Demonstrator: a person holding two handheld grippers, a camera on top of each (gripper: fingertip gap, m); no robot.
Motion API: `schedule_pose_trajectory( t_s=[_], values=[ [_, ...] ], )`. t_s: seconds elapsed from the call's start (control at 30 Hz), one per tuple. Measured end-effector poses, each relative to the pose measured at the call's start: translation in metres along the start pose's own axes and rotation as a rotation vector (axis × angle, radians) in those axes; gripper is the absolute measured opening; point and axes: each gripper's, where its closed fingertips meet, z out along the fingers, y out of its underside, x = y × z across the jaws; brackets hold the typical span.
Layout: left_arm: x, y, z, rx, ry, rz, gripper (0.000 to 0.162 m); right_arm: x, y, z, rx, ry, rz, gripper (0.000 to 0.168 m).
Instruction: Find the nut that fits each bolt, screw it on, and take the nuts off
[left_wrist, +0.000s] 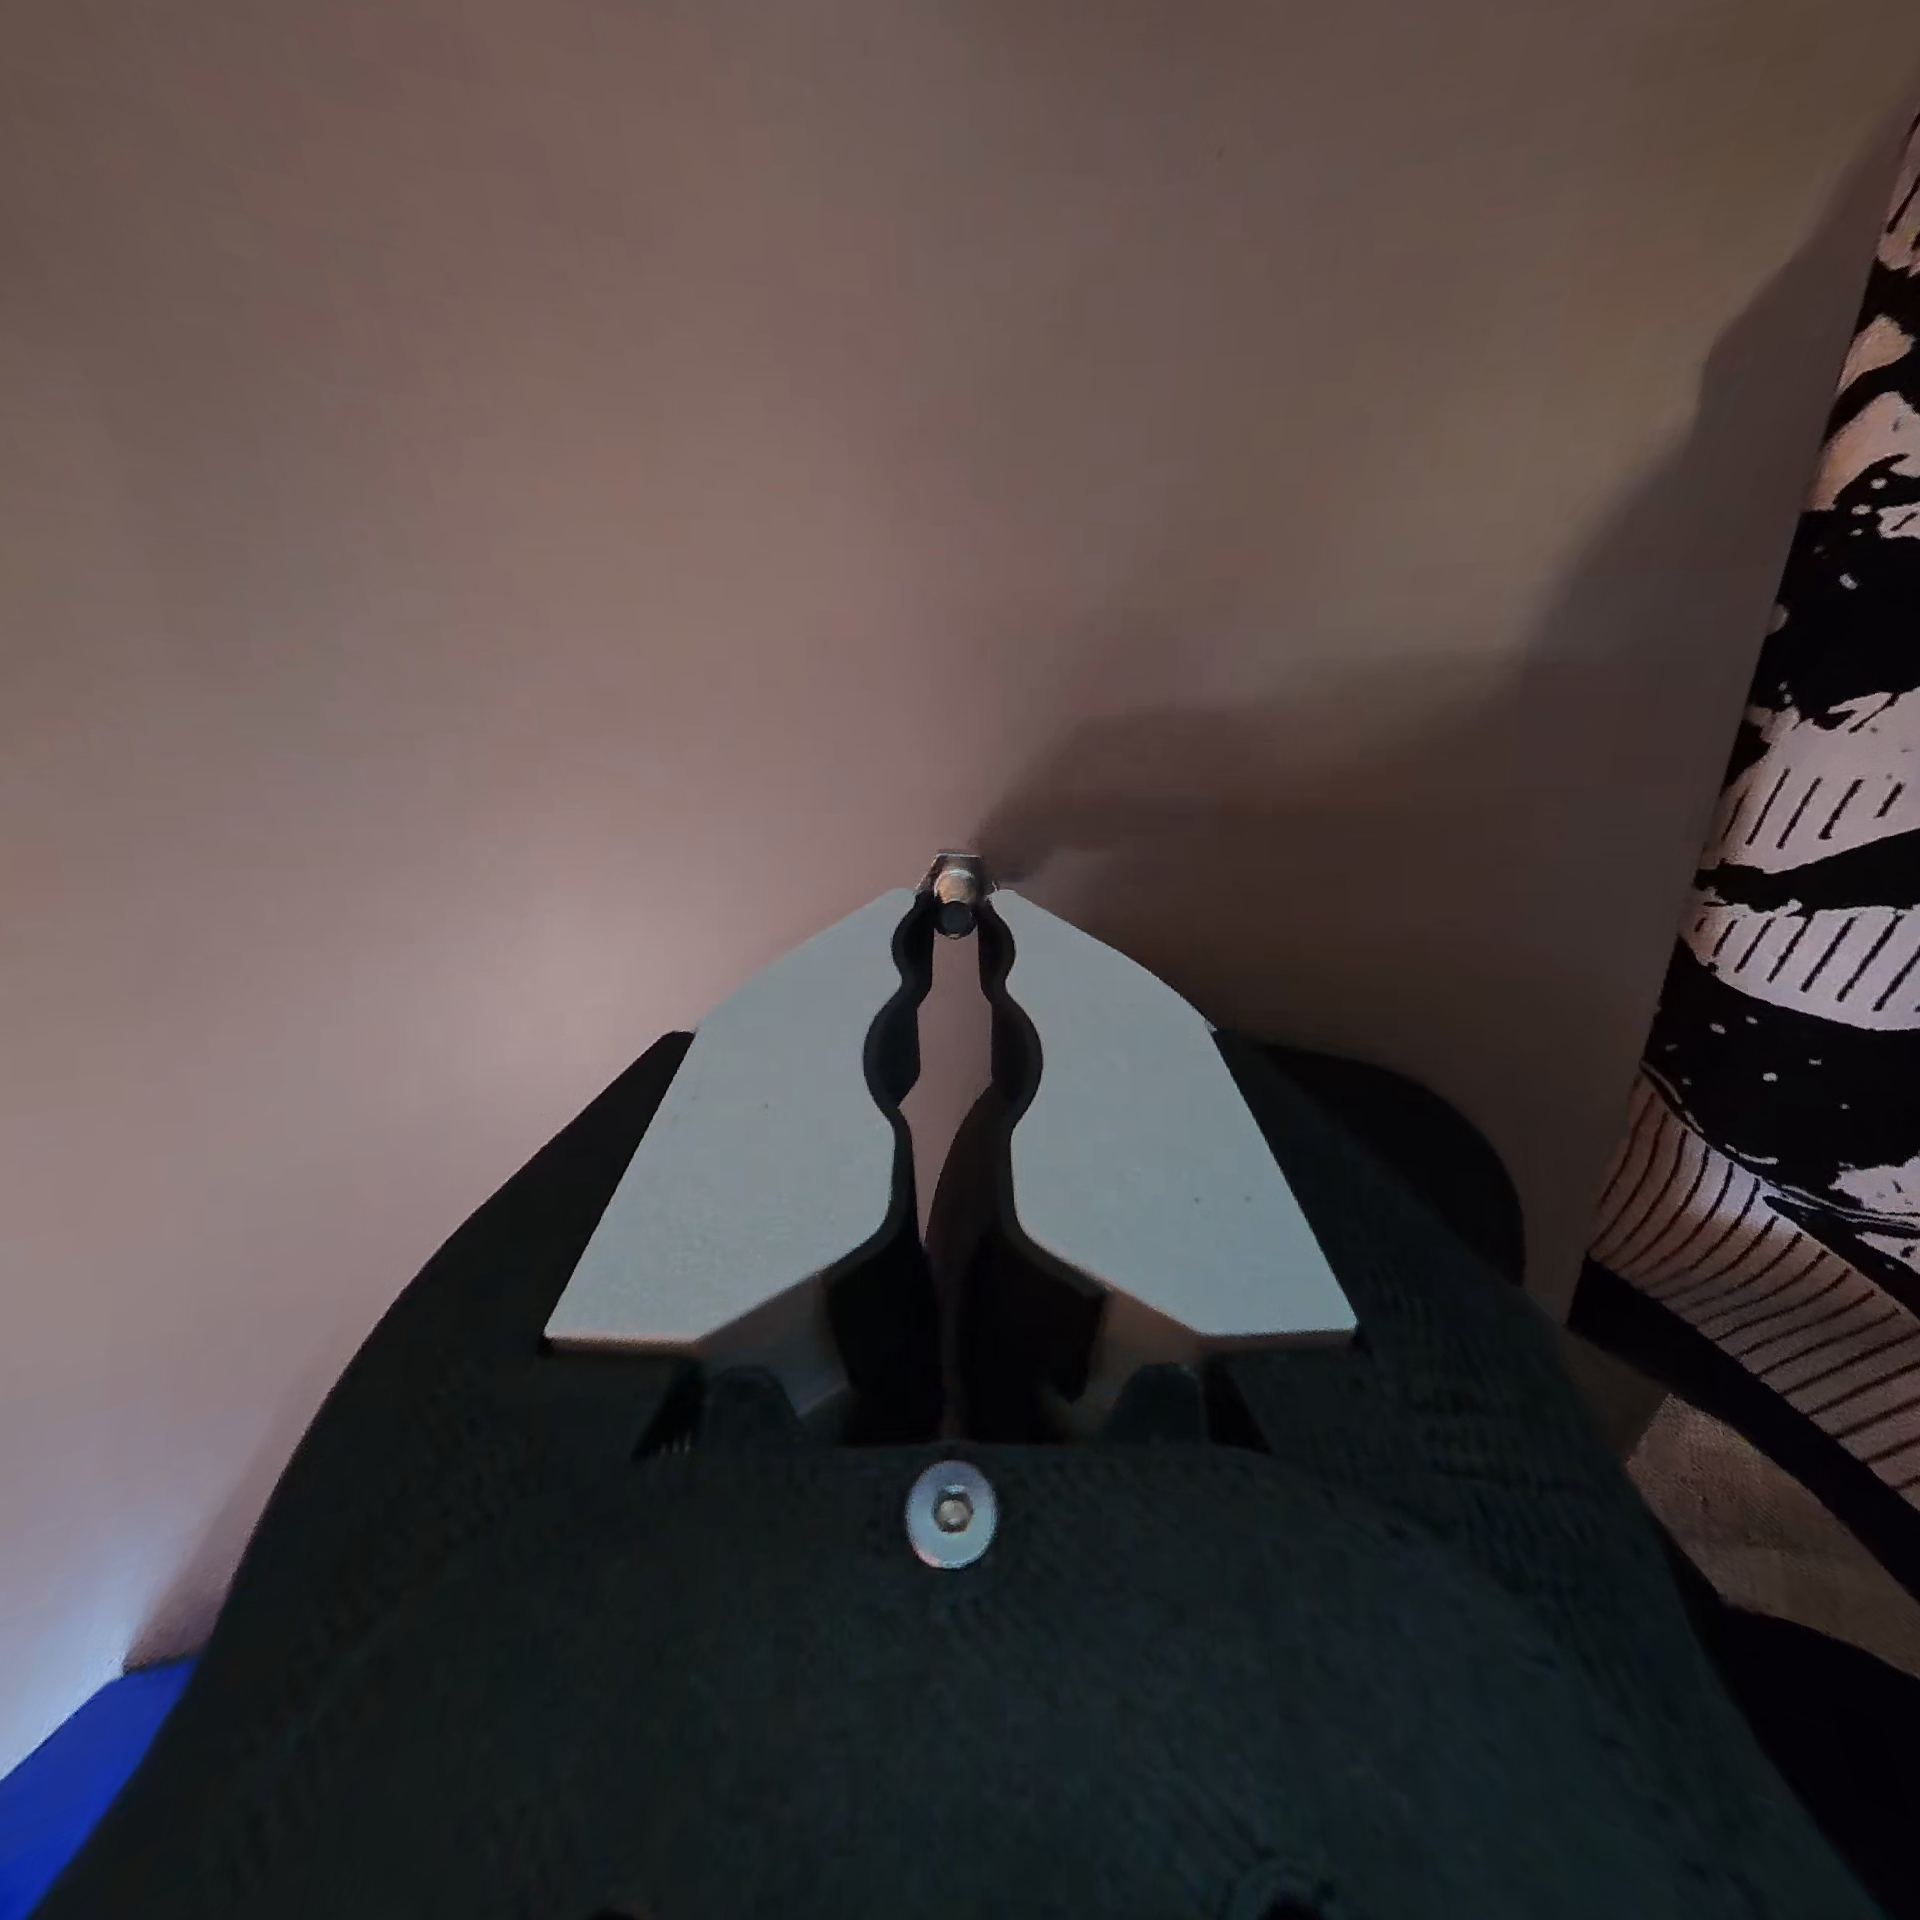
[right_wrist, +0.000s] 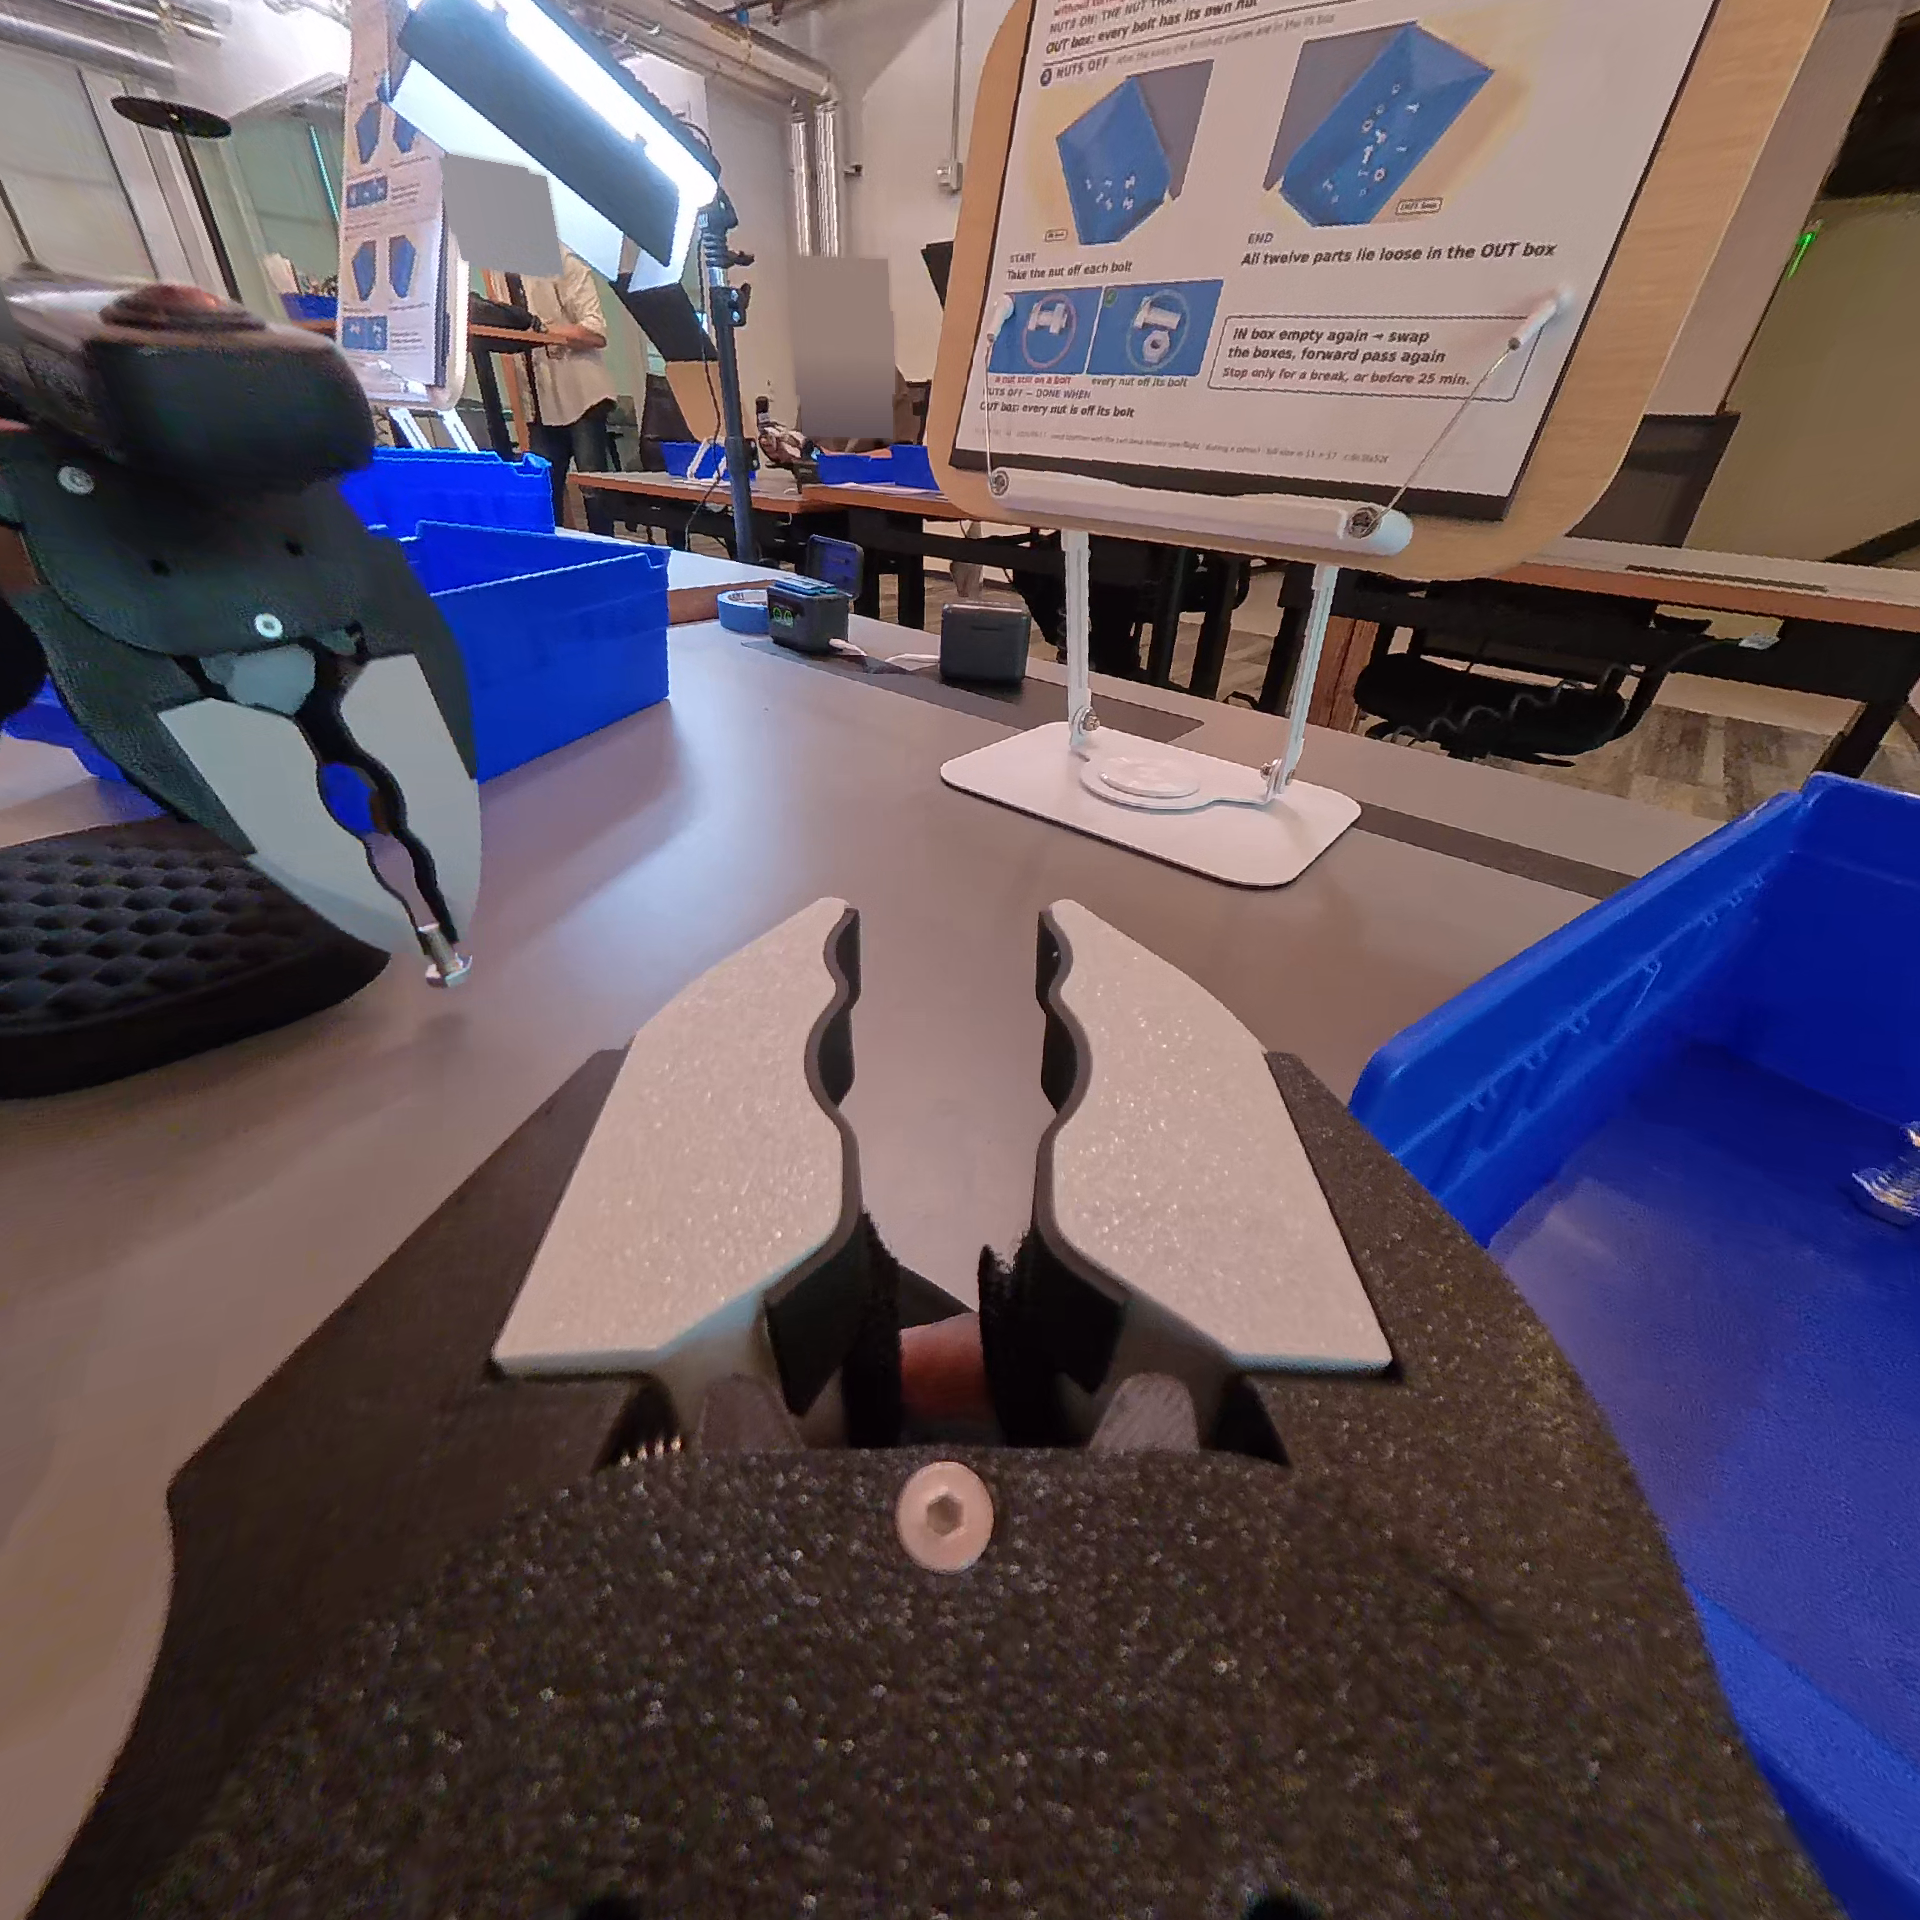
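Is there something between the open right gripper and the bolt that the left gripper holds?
Nothing visible. The right gripper is open and empty; only bare table lies between it and the bolt pinched in the left gripper.

Bolt (right_wrist: 445, 964) pinched in left claw (right_wrist: 442, 940) over worktop (right_wrist: 727, 831), left of right claw (right_wrist: 948, 961); bin (right_wrist: 1558, 1039) at right, stand (right_wrist: 1148, 800) behind, bins (right_wrist: 561, 634) far left.

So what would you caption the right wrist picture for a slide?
Open right tool waits above the grey table while the left tool grips a small bolt beside blue bins.
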Motion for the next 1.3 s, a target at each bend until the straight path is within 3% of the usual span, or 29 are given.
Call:
schedule_pose_trajectory(
  t_s=[0.43, 0.53, 0.63, 0.73, 0.87, 1.13, 1.3],
  values=[
    [0.005, 0.002, 0.007, -0.002, 0.046, -0.010, 0.016, 0.000, 0.000, 0.000, 0.003, -0.002, 0.009, 0.033],
    [0.001, 0.003, -0.014, 0.068, 0.020, -0.030, 0.018, 0.000, 0.000, 0.000, 0.001, -0.002, 0.008, 0.033],
    [-0.013, 0.013, -0.060, 0.193, -0.057, -0.091, 0.020, 0.000, 0.001, 0.001, -0.003, -0.003, 0.011, 0.033],
    [-0.035, 0.047, -0.111, 0.252, -0.153, -0.207, 0.025, 0.000, 0.002, 0.001, -0.009, -0.005, 0.012, 0.033],
    [-0.062, 0.128, -0.143, 0.126, -0.241, -0.368, 0.030, 0.000, 0.002, 0.002, -0.014, -0.004, 0.006, 0.033],
    [-0.068, 0.256, -0.106, -0.216, -0.121, -0.636, 0.035, -0.002, 0.005, 0.004, -0.043, -0.007, -0.012, 0.033],
    [-0.065, 0.278, -0.081, -0.274, -0.039, -0.707, 0.036, -0.003, 0.006, 0.005, -0.049, -0.009, -0.015, 0.033]
  ],
)
